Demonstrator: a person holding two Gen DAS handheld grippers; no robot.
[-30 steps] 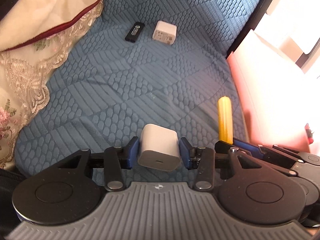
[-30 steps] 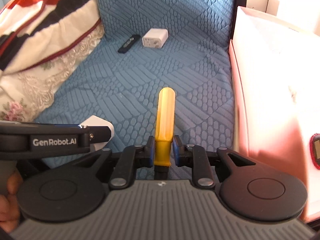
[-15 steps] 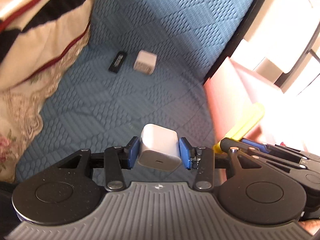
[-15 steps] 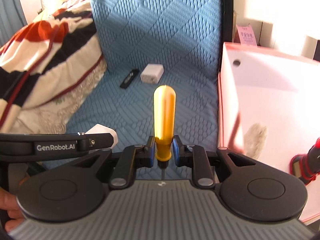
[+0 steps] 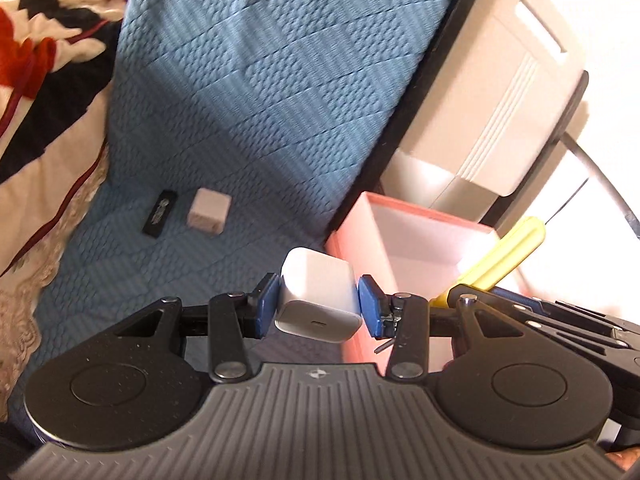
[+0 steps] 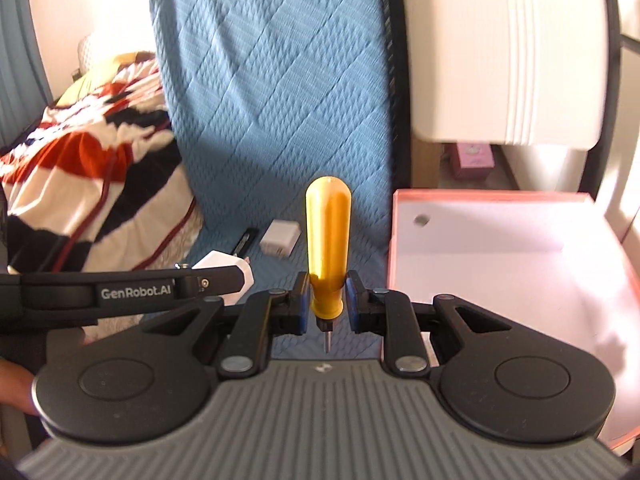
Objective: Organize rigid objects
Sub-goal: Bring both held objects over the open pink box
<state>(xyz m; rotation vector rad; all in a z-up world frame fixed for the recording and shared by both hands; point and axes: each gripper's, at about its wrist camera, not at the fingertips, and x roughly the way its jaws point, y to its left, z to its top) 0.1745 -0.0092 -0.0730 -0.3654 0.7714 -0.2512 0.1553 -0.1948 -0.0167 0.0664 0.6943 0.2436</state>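
My left gripper is shut on a white charger cube, held in the air above the blue quilted mattress. My right gripper is shut on a yellow-handled screwdriver, handle pointing away and its thin metal tip toward the camera. In the left wrist view that screwdriver shows at the right, over the pink box. The pink box, white inside, lies open to the right of the mattress. A second white charger and a black stick rest on the mattress farther off.
A striped red, black and cream blanket with a lace edge is heaped at the left. A white cabinet and a black bed frame edge stand behind the box. A hand shows at the lower left.
Both grippers have risen from near the mattress with their objects still held. The views now tilt up, so the pink box's open inside and the white cabinet have come into sight.
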